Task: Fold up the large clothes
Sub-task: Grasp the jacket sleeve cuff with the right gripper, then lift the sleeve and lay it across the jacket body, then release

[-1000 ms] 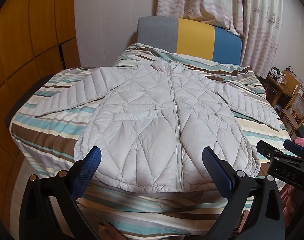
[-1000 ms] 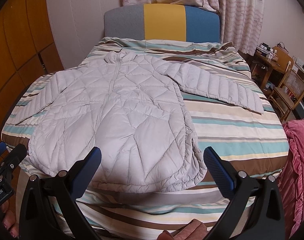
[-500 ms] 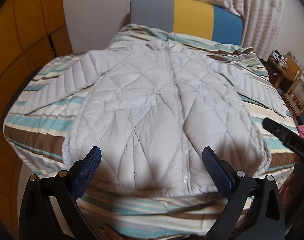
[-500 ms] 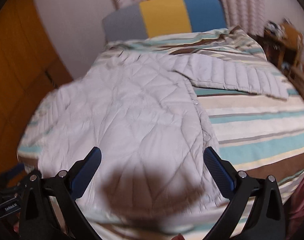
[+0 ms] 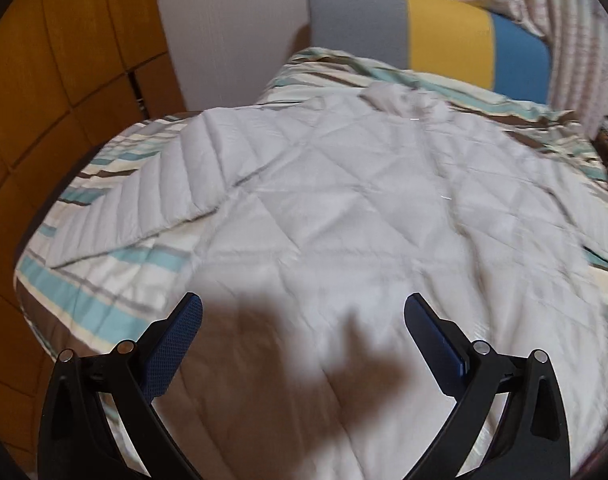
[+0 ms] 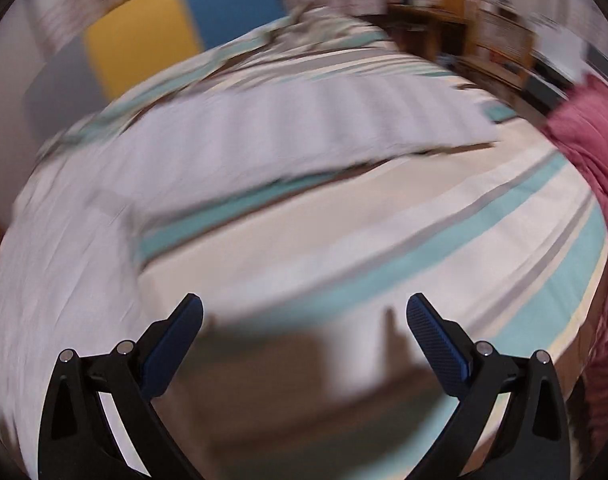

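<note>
Jacket, pale grey and quilted, spread flat front-up across the striped bedspread, collar toward the headboard, hem toward the foot edge. At the bed's left edge, orange wooden panelling; just inside it, the jacket's left sleeve lying out diagonally toward the left edge of the bed. Lower down, left gripper hovering over the jacket's lower body, blue pads wide apart, nothing between them, a dark shadow on the quilting beneath. Farther right, in the heavily blurred right wrist view, the jacket's body filling the left side, and its right sleeve stretched out toward the right edge of the bed. Right gripper over bare striped cover beside the jacket's side edge, fingers likewise spread wide and empty, clear of the fabric. At the bed's right edge, a pink cloth; beyond it, blurred wooden furniture by the wall.
</note>
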Demonstrator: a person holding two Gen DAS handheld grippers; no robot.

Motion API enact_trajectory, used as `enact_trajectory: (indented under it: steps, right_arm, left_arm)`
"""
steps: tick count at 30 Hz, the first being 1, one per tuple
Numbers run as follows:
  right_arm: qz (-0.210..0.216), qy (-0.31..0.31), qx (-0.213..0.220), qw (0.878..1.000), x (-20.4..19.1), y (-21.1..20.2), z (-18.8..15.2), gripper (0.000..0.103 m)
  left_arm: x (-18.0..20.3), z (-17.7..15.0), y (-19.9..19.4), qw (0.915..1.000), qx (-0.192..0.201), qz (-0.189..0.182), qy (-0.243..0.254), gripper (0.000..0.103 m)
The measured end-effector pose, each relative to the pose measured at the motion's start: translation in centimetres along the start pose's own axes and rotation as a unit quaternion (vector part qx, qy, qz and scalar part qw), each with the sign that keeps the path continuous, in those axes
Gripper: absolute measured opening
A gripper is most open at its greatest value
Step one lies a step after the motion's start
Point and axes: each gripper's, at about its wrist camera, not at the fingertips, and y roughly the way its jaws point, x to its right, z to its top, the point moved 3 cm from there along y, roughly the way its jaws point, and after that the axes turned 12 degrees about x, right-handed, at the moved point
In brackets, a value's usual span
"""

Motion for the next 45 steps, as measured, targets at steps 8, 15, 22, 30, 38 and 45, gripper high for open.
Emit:
enact_trajectory:
  steps: [8,15,22,30,38,45]
  right_arm:
    - [-0.085,0.062,0.042,0.993,4.8,6.2,5.7,0.098]
    - [-0.129,0.11,0.05,0.984,6.5,10.0,7.8,0.089]
    - [-0.128,0.096,0.077,0.984,5.7,10.5,8.5,0.042]
    - [-0.098,0.048,0.11,0.988,3.5,10.1,9.8,0.012]
    - [-0.072,-0.118,0.193,0.972,-5.6,5.8,9.6,0.012]
    - [-0.035,-0.269,0.244,0.931,-15.5,2.8,6.4,0.012]
  left_arm:
    - [-1.7,1.7,6.1,0.9996,0.014,0.024,0.0,0.1]
    - [-3.4,1.2,9.2,0.9983,0.018,0.055,0.004,0.1]
    - [-3.5,-0.8,10.5,0.9983,0.011,0.057,0.004,0.1]
    - [-3.0,-1.4,11.0,0.9976,0.002,0.067,0.019,0.1]
    - [-3.6,-1.7,11.2,0.999,-0.001,0.043,-0.012,0.1]
    - [-3.6,-1.7,11.1,0.9989,0.004,0.043,-0.019,0.1]
